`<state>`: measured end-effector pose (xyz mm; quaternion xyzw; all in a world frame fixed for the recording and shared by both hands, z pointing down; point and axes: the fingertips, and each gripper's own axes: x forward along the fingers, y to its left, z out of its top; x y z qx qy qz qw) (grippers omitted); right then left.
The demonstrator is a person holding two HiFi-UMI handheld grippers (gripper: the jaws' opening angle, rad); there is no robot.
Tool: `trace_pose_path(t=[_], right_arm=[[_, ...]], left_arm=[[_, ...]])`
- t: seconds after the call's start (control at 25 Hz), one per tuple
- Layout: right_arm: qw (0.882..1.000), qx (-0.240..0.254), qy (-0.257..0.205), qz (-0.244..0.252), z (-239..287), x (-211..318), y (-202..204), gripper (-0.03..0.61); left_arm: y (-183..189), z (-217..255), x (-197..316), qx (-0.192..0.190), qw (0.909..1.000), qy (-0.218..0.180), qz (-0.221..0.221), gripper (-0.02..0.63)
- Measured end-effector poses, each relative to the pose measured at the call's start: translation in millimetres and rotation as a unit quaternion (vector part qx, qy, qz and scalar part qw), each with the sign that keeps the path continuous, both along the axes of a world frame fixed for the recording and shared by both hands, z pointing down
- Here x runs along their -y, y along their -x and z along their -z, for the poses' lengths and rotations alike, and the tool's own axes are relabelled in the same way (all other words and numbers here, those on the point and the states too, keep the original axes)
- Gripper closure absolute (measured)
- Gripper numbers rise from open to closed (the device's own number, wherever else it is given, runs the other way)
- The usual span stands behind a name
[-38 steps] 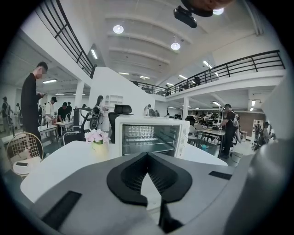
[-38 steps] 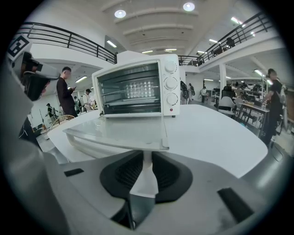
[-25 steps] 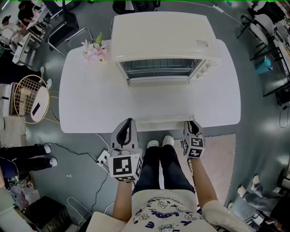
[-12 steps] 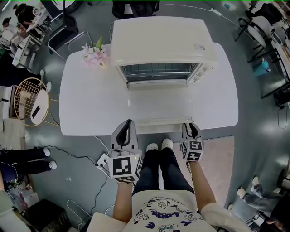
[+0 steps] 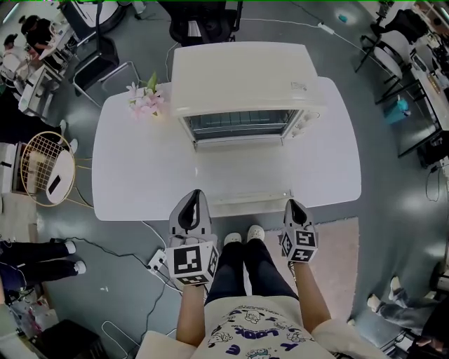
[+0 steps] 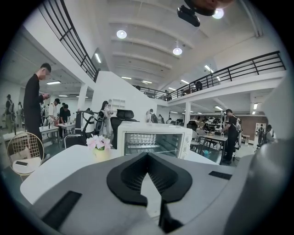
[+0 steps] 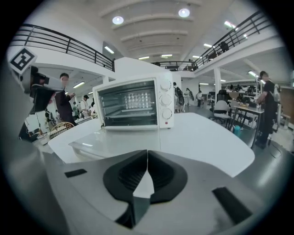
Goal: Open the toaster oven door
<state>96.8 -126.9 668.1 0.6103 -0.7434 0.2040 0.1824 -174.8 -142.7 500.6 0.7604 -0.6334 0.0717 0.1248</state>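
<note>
The cream toaster oven point(image 5: 242, 73) stands at the back of the white table point(image 5: 133, 168). Its glass door point(image 5: 242, 165) lies folded down flat toward me, with its handle point(image 5: 249, 200) near the table's front edge. The open cavity with its rack shows in the left gripper view point(image 6: 154, 140) and the right gripper view point(image 7: 133, 103). My left gripper point(image 5: 191, 200) hangs just off the front edge, left of the handle, jaws together and empty. My right gripper point(image 5: 295, 205) hangs off the handle's right end, apart from it, its jaws closing on nothing.
A small pot of pink flowers point(image 5: 145, 87) stands on the table left of the oven. A black office chair point(image 5: 203, 17) is behind the table. On the floor are a round wire stool point(image 5: 45, 154) at left, a power strip point(image 5: 158, 261) with cables, and a pinkish rug point(image 5: 337, 245).
The right gripper has drawn back from the right end of the door handle, off the table's edge. The left gripper has slid back slightly too. The door stays flat.
</note>
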Motion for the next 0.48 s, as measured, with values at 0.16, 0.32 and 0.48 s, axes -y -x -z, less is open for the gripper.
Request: trace_pose_path(t=[0.16, 0.32, 0.48], right_arm=[[0.998, 0.007, -0.066, 0.008, 60, 20, 4, 0.58], [0.991, 0.012, -0.131, 0.023, 127, 45, 14, 0.58], [0.982, 0.017, -0.184, 0.034, 187, 62, 24, 0.58]], left_arm=[[0, 20, 8, -0.003, 0.9997, -0.022, 0.0, 0.609], [1, 46, 17, -0.004, 0.9988, -0.05, 0.002, 0.609], [6, 69, 25, -0.002, 0.9977, -0.067, 0.009, 0.609]])
